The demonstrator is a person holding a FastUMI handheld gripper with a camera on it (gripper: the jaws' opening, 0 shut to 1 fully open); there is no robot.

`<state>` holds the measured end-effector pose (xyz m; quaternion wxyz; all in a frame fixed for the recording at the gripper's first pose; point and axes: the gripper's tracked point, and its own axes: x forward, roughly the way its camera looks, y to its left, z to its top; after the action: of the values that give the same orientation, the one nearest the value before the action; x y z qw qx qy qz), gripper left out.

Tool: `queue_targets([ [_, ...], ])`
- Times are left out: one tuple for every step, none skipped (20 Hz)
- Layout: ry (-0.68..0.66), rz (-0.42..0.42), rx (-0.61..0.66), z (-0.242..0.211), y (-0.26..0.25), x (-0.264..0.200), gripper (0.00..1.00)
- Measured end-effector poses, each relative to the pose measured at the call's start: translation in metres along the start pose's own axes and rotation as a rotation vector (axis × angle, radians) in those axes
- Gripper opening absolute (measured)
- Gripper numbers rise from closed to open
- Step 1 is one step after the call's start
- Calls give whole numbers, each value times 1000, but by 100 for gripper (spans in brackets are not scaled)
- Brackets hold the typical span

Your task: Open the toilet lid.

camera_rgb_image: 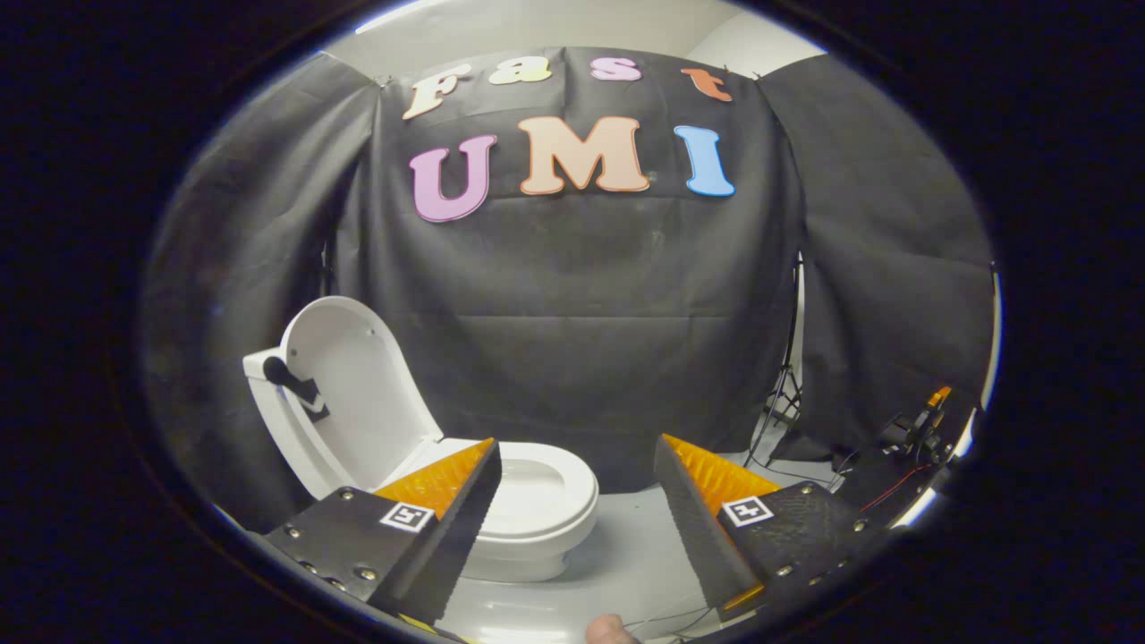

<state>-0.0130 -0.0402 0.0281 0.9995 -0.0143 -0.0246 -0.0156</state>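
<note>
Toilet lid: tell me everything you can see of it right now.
The white oval toilet lid looks like glossy plastic. It stands raised, open, leaning back against the white tank behind it, hinged at the rear of the white seat ring. A black handle-like attachment sits on its left edge. The open gripper is clear of it; the left finger overlaps only the bowl in view. Nothing else touches the lid.

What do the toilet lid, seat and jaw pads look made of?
Toilet lid, raised: glossy white, likely plastic; thin smooth shell. Seat: same glossy white look; plastic or ceramic unclear. Gripper open, holding nothing; jaws black with ribbed matte faces, probably rubber or foam, orange plastic-looking backing.
</note>
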Motion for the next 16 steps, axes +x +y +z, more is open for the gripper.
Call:
queue_targets([
  [10,3,-5,-5,2,-3,100],
  [7,11,-3,-6,8,-8,100],
  [3,21,-1,-6,13,-11,100],
  [5,28,0,-7,14,-15,100],
  [4,45,-6,-7,20,-17,100],
  [-9,57,-19,-2,26,-19,100],
  [-21,65,-35,2,29,-20,100],
  [-31,72,-43,5,30,-17,100],
  [-29,76,-48,6,30,-14,100],
  [-28,75,-51,6,30,-11,100],
  [-30,72,-48,9,28,-9,100],
  [-33,64,-41,12,25,-7,100],
  [-40,57,-28,16,22,-5,100],
  [-51,53,-16,20,21,-5,100],
  [-55,49,-8,22,19,-4,100],
  [-54,49,-2,21,19,-3,100],
])
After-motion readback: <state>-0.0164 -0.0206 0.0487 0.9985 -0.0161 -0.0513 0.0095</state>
